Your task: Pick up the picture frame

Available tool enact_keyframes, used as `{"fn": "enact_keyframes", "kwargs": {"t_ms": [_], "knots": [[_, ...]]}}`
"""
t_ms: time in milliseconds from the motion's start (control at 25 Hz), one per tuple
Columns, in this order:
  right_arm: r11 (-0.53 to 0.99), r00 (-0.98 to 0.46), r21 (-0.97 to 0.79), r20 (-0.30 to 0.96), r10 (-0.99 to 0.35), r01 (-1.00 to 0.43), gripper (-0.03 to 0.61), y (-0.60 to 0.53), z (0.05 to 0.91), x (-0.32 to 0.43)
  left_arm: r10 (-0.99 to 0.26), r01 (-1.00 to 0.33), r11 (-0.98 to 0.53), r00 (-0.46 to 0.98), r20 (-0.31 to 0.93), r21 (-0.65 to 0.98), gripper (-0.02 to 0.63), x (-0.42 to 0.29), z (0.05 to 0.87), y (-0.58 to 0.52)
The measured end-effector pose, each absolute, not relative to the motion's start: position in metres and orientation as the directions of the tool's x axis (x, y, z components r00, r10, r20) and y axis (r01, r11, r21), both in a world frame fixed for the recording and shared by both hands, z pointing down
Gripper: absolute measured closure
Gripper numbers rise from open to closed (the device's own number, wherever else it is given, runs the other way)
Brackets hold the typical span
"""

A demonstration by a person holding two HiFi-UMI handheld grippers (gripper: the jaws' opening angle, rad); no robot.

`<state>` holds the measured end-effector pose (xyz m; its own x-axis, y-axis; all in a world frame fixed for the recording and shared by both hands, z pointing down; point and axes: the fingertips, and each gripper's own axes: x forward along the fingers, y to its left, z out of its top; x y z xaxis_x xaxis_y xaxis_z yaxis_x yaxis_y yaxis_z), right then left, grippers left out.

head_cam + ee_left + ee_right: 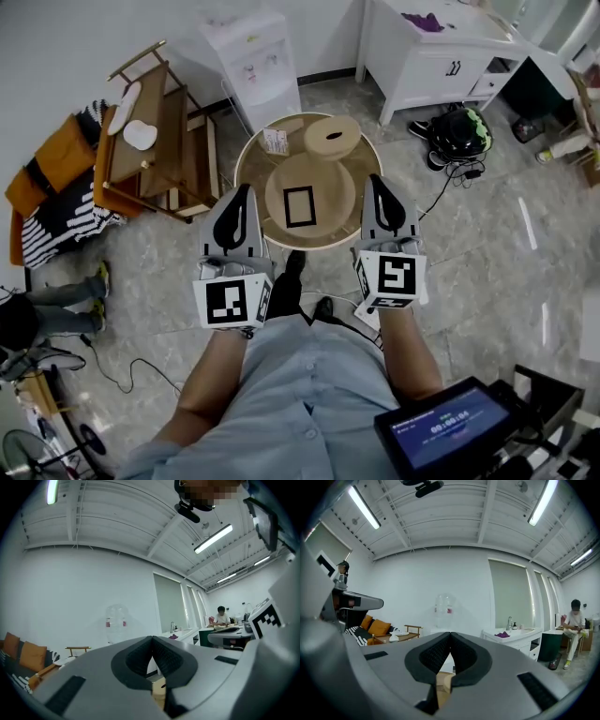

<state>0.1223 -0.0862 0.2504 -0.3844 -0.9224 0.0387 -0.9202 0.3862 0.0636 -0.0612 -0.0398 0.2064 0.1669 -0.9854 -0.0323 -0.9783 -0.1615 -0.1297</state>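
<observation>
Head view: the picture frame lies flat on a wooden disc at the middle of the round table. It lies between the left gripper and the right gripper, both clenched on nothing. Print on the small card is too small to read.

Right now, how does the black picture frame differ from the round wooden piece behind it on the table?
The picture frame is a dark-edged rectangle; the round wooden piece is a pale disc with a small slot. The frame lies mid-table on a larger round board; the wooden piece sits near the far edge. Both lie flat on the table.
</observation>
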Motion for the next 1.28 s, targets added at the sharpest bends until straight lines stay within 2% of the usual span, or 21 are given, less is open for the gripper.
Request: {"fn": "enact_keyframes", "kwargs": {"t_ms": [600, 1280], "knots": [[0.382, -0.366, 0.067, 0.175, -0.914, -0.922, 0.565, -0.154, 0.302, 0.076, -0.981, -0.982, -0.180, 0.174, 0.082, -0.062, 0.603, -0.110, 0.259, -0.116], [0.404, -0.354, 0.041, 0.406, -0.843, -0.914, 0.565, -0.222, 0.436, 0.020, -0.939, -0.981, -0.192, 0.189, 0.286, 0.018, 0.603, -0.169, 0.377, -0.192]]}}
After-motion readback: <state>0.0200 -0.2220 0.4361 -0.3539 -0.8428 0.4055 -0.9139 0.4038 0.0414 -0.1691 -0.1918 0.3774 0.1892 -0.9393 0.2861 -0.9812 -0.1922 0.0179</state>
